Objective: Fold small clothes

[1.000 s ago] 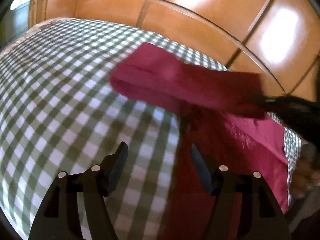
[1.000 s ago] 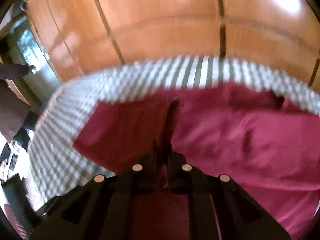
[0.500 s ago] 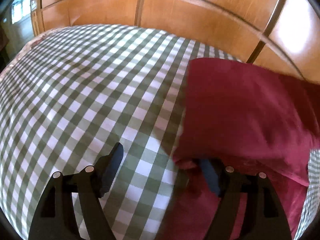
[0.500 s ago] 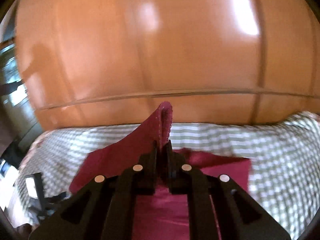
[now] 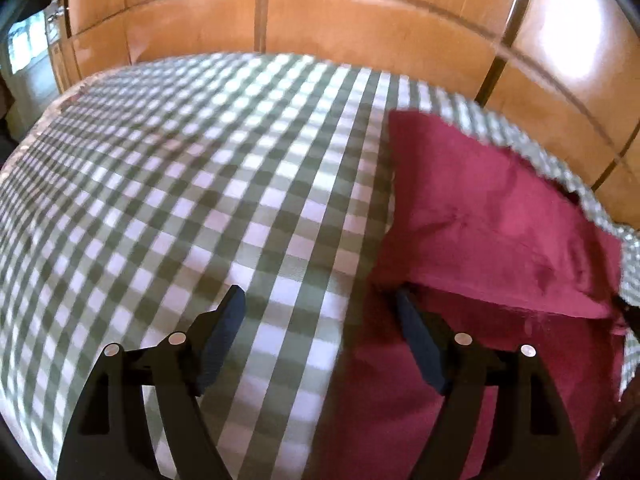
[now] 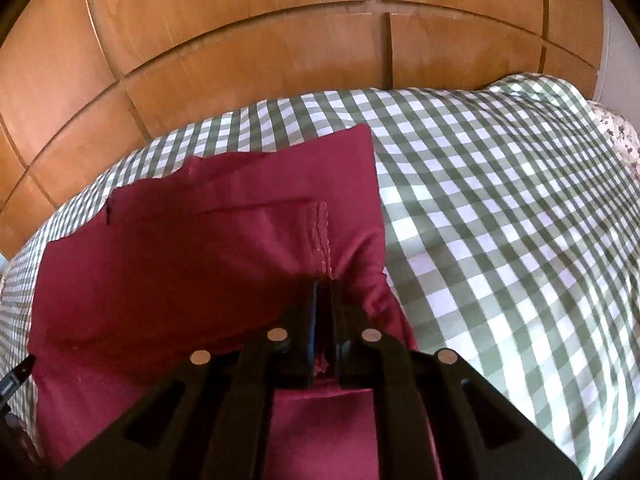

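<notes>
Red cloth [image 6: 200, 264] lying folded over on the checked sheet [image 6: 500, 220], filling lower left of right view, right side of left view. Right gripper [image 6: 323, 292] jaws closed, pinching a stitched hem of the cloth. Left gripper [image 5: 320, 308] jaws spread wide, holding nothing, one finger [image 5: 416, 340] over the cloth edge. Wooden panels [image 6: 240, 40] behind.

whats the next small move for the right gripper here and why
Probably open the right gripper and let go. It is shut on the hem of the red garment, and the folded layer already lies flat on the checked cloth. The left gripper is open at the garment's edge, holding nothing.
</notes>
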Available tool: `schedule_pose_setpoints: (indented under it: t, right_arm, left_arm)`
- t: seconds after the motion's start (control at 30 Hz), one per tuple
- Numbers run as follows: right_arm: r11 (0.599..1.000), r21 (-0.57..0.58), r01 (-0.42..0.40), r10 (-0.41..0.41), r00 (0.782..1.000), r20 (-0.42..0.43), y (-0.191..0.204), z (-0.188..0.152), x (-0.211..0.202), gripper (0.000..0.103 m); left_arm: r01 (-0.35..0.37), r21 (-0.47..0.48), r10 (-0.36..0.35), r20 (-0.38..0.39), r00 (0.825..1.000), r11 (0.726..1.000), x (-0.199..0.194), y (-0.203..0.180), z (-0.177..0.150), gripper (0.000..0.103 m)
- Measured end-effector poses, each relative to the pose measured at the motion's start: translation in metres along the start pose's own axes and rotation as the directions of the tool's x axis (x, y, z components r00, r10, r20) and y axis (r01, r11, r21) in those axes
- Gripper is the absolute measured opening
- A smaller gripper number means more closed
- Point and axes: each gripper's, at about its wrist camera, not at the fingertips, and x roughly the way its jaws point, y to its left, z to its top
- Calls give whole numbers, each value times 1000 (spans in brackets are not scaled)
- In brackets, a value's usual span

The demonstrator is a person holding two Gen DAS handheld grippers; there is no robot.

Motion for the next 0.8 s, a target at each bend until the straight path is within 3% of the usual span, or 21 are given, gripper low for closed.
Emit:
schedule_pose_setpoints:
  t: [0.07, 0.2, 0.33, 0.4, 0.5, 0.63, 0.8]
  right_arm:
    - [1000, 23, -1, 1, 1000, 24, -9, 3, -17, 33]
    - [997, 33, -63, 59, 993, 105, -2, 9, -53, 39]
    - [992, -38, -123, 126, 987, 97, 34, 18, -49, 42]
    - [990, -89, -109, 116, 991, 73, 53, 20, -35, 45]
    - [993, -89, -82, 85, 996, 30, 61, 24, -6, 48]
    - [996, -87, -35, 34, 999, -10, 59, 24, 25, 51]
    - [990, -140, -14, 22, 998, 52, 60, 8, 42, 57]
  left_arm:
    - [45, 9, -45, 58, 997, 999, -21, -1, 0, 76]
    - [123, 71, -133, 159, 978, 990, -49, -15, 10, 76]
    - [216, 125, -235, 165, 958, 968, -44, -47, 37, 76]
    - [267, 173, -294, 157, 943, 948, -35, -68, 50, 76]
    - [274, 209, -306, 138, 942, 939, -16, -89, 65, 76]
    - [269, 189, -282, 45, 958, 945, 33, -105, 83, 67]
    - [205, 130, -200, -46, 979, 970, 89, -93, 84, 59]
